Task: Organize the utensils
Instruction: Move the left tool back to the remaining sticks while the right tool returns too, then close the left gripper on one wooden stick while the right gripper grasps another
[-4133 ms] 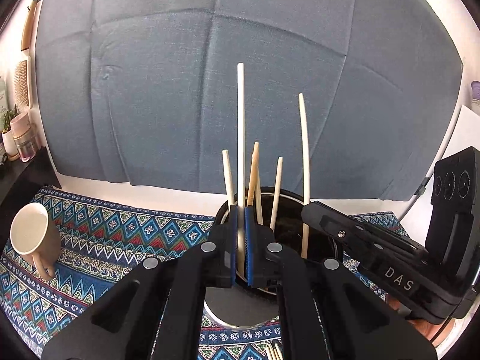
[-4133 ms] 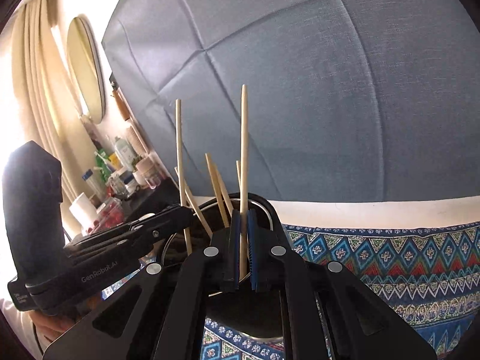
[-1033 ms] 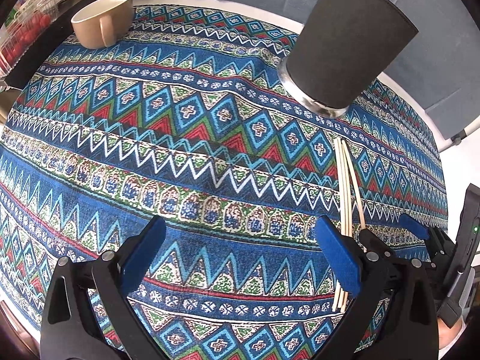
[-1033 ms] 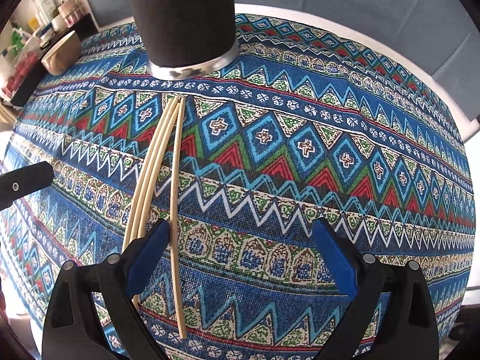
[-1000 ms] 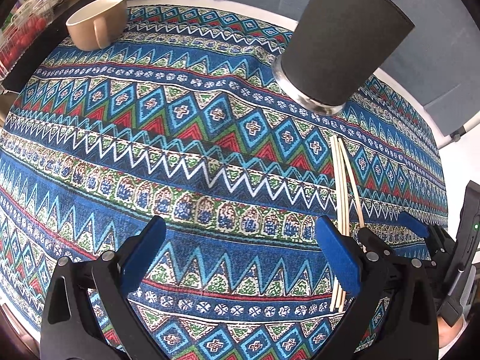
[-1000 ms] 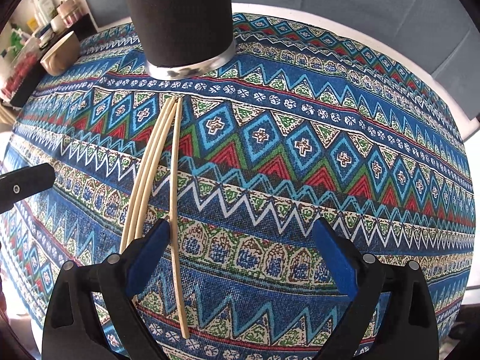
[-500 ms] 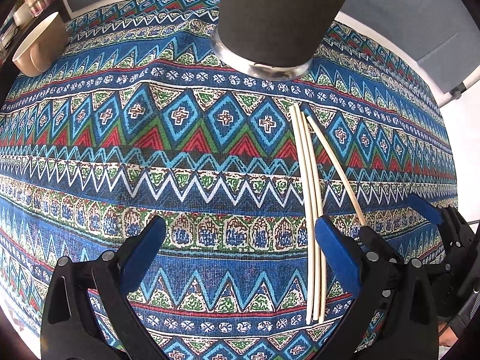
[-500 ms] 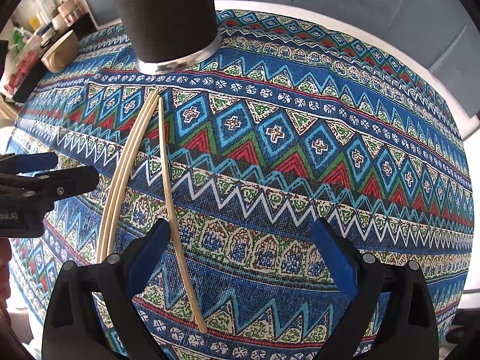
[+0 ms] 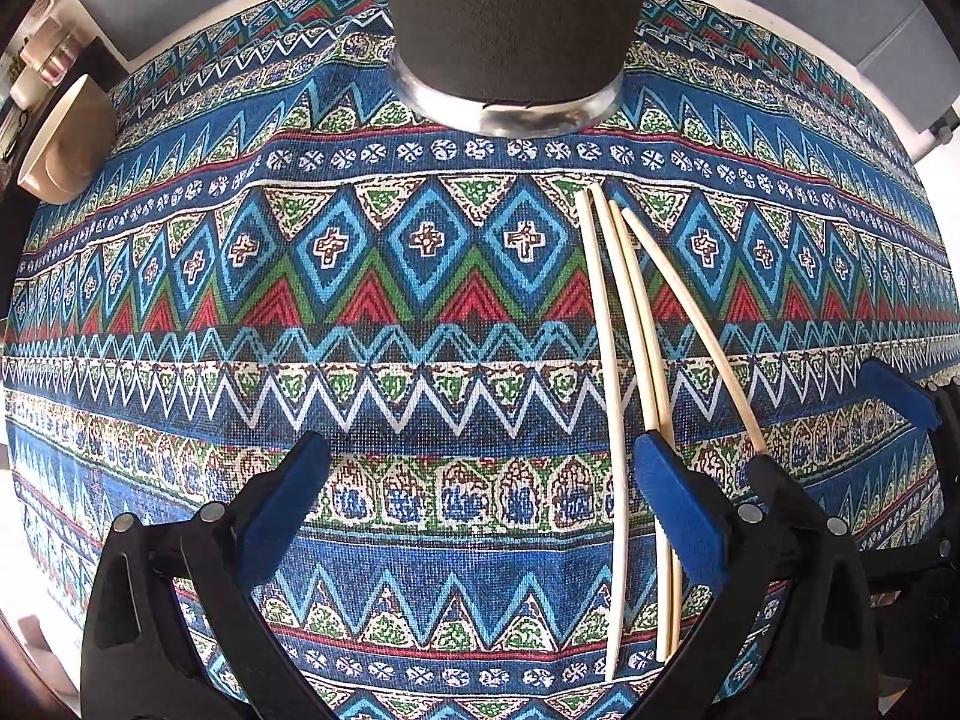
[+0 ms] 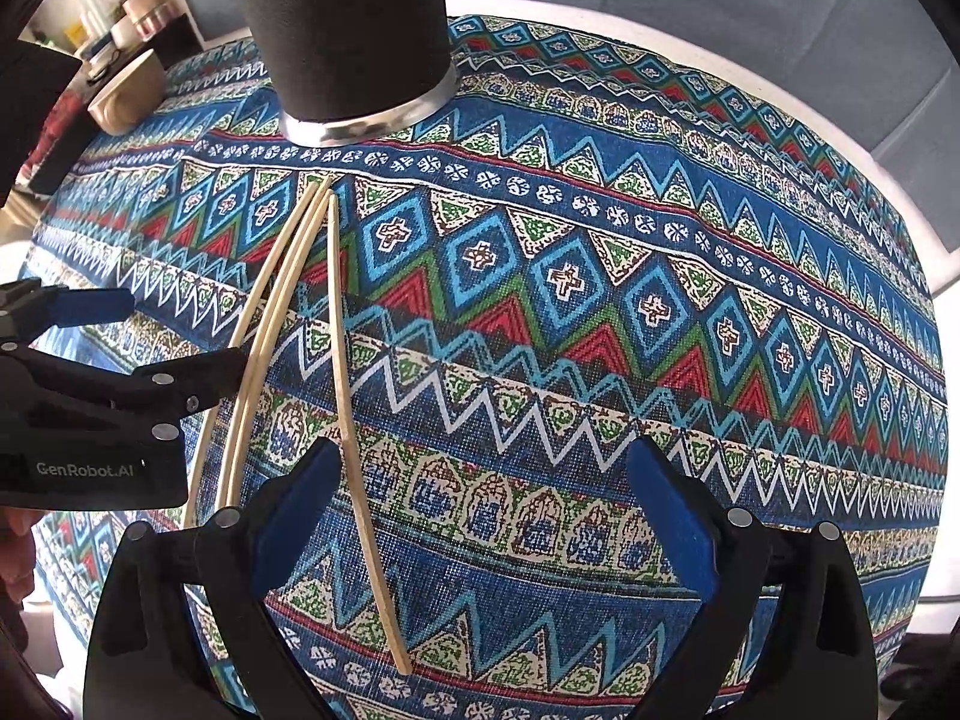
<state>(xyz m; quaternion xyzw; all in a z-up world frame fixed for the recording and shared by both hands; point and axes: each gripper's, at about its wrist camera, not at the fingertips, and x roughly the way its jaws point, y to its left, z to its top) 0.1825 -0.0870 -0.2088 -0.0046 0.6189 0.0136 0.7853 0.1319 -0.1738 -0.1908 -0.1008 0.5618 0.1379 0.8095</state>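
Your left claw [image 9: 477, 501] and right claw [image 10: 477, 513] both stand wide open and hold nothing, whereas 4.1 s ago each was clamped on a chopstick standing in the black holder [image 9: 510, 24]. Four chopsticks [image 9: 609, 360] lie on the patterned cloth [image 9: 360, 324] covering the desk, just in front of the holder: three lie close together and the fourth [image 10: 348, 396] is angled apart. Compared with 0.5 s ago, both claws have moved closer; your left claw's right finger [image 9: 678, 510] now overlaps the grouped sticks, and the single stick lies beside your right claw's left finger [image 10: 294, 507].
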